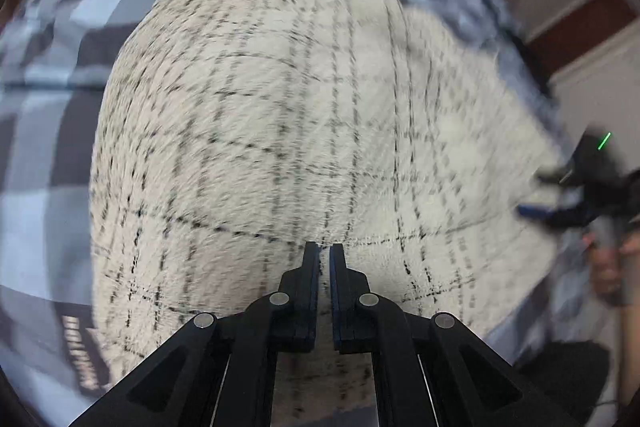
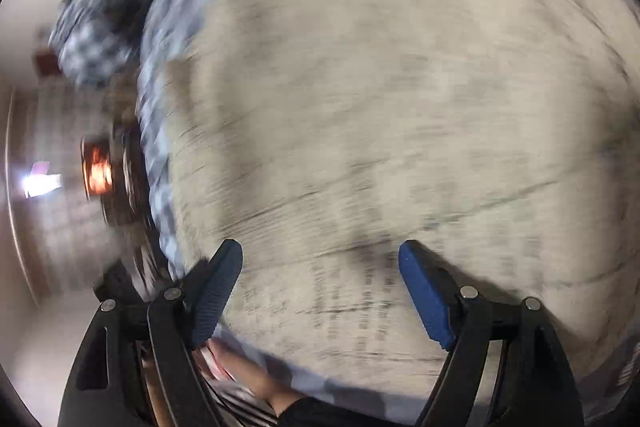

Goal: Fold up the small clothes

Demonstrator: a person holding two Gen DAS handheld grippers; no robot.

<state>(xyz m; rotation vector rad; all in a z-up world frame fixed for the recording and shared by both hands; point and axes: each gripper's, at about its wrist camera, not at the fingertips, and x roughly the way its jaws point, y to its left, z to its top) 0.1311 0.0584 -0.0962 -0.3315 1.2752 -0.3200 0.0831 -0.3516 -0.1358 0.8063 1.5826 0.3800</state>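
A cream garment with thin dark check lines (image 1: 280, 131) lies spread on a blue and grey checked bedspread (image 1: 48, 75). My left gripper (image 1: 324, 251) is shut, its tips pinching a fold of the cream garment at its near edge. My right gripper (image 2: 320, 263) is open and empty, hovering over the same cream garment (image 2: 400, 87), which is heavily blurred in the right wrist view. The right gripper also shows at the right edge of the left wrist view (image 1: 560, 203), open, held in a hand.
The checked bedspread (image 2: 160, 67) runs along the left of the garment. A dark patterned heap (image 2: 92, 27) lies beyond its edge. A white wall and red-brown panel (image 1: 576, 27) stand at the far right. A hand (image 2: 256, 375) shows at the bottom.
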